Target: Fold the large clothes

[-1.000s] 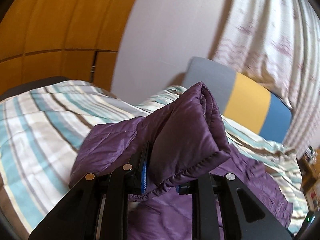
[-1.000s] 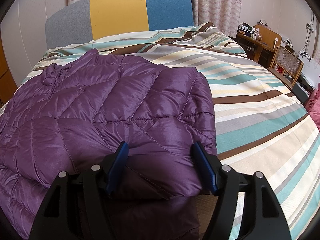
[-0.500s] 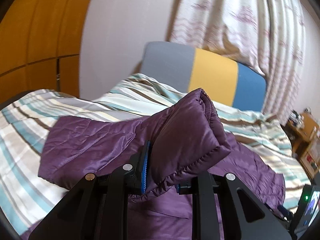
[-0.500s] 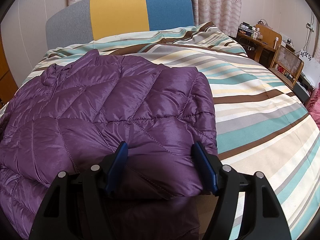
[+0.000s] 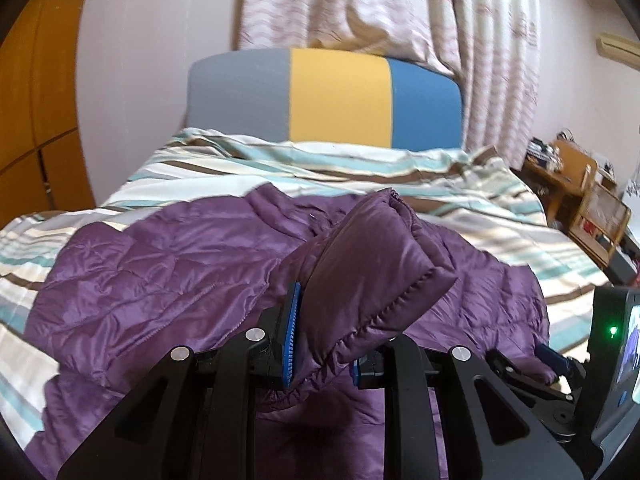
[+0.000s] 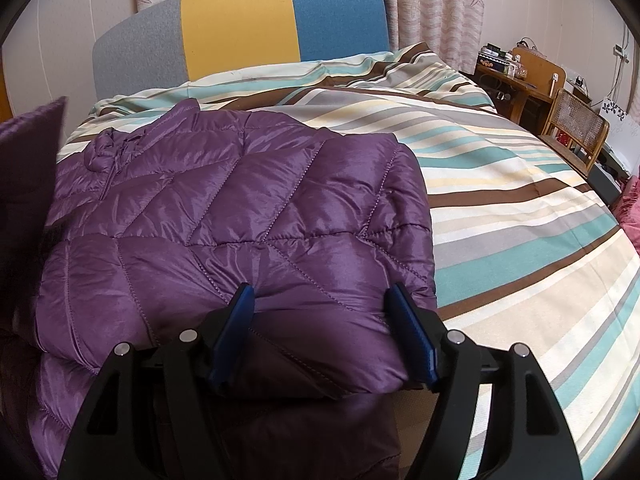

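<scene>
A purple quilted puffer jacket [image 6: 240,216] lies spread on a striped bed [image 6: 500,208], its right side folded over. My left gripper [image 5: 324,344] is shut on the jacket's sleeve cuff [image 5: 372,272] and holds it lifted above the jacket body [image 5: 160,272]. That sleeve also shows at the left edge of the right wrist view [image 6: 32,140]. My right gripper [image 6: 320,332] is open, its blue-padded fingers [image 6: 412,340] straddling the folded lower edge of the jacket, resting on it. The right gripper's body shows at the left wrist view's lower right [image 5: 608,344].
A grey, yellow and blue headboard [image 6: 240,28] stands at the far end of the bed, with curtains [image 5: 400,8] behind. A wooden desk [image 6: 528,76] and a cane chair [image 6: 576,128] stand to the right. Orange wardrobe doors [image 5: 36,100] are at the left.
My left gripper has swung to the right with the sleeve cuff in it, now facing the headboard over the jacket. The right gripper has stayed in place.
</scene>
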A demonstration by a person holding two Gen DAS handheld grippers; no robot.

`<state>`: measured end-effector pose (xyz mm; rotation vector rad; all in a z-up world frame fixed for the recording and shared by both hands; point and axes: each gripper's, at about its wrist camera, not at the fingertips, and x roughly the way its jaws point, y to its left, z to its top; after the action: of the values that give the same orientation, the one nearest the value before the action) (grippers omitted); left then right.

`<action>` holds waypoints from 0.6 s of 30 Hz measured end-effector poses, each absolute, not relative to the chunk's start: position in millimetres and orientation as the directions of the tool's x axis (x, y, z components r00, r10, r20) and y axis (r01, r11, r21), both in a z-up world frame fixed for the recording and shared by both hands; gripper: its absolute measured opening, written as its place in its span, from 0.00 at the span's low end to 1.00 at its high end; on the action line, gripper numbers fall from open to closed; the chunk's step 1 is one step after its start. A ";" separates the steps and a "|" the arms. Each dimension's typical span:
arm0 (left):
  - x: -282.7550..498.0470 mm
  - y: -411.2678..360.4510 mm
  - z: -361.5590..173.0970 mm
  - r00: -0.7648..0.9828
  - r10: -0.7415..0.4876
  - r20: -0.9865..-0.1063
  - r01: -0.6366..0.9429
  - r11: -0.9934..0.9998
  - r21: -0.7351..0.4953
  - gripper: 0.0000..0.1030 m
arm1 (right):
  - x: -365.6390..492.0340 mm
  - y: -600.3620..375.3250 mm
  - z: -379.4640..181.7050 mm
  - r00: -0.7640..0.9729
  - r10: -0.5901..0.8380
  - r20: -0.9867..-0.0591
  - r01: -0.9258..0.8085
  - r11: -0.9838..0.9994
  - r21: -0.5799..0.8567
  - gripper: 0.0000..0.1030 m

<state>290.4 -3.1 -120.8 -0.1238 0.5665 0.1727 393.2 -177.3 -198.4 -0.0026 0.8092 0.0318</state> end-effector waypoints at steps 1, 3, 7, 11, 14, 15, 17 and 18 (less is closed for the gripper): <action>292.2 -5.3 -122.9 0.827 0.123 -0.549 -0.191 0.979 -0.069 0.20 | 392.9 -177.8 -198.4 0.690 0.028 -0.724 -0.029 1.000 0.010 0.68; 297.0 -10.0 -128.3 0.816 0.104 -0.568 -0.177 0.981 -0.075 0.20 | 392.8 -177.8 -198.3 0.690 0.028 -0.723 -0.029 1.000 0.010 0.68; 306.6 -19.8 -139.9 0.791 0.060 -0.609 -0.135 0.988 -0.077 0.29 | 392.5 -178.3 -198.3 0.690 0.027 -0.723 -0.029 1.000 0.010 0.68; 298.5 -21.1 -139.3 0.785 0.005 -0.620 -0.093 0.990 -0.110 0.87 | 393.0 -177.2 -198.1 0.690 0.028 -0.724 -0.029 1.000 0.011 0.68; 275.6 -14.6 -127.3 0.825 -0.005 -0.565 -0.082 0.988 -0.128 0.88 | 392.7 -177.1 -197.9 0.692 0.034 -0.722 -0.030 0.999 0.018 0.68; 269.5 -11.1 -124.6 0.829 -0.012 -0.559 -0.075 0.988 -0.133 0.88 | 392.8 -176.7 -197.9 0.693 0.036 -0.720 -0.031 0.999 0.020 0.68; 254.4 1.1 -119.1 0.842 0.002 -0.540 -0.087 0.987 -0.132 0.88 | 392.9 -177.4 -197.6 0.697 0.049 -0.715 -0.033 0.999 0.035 0.69; 248.7 9.5 -116.7 0.846 0.019 -0.533 -0.105 0.986 -0.131 0.90 | 392.6 -178.8 -196.8 0.702 0.067 -0.709 -0.037 0.998 0.057 0.69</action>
<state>248.7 9.5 -116.7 -0.1580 0.5589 0.0660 392.6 -178.8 -196.8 0.0395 0.7904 0.0577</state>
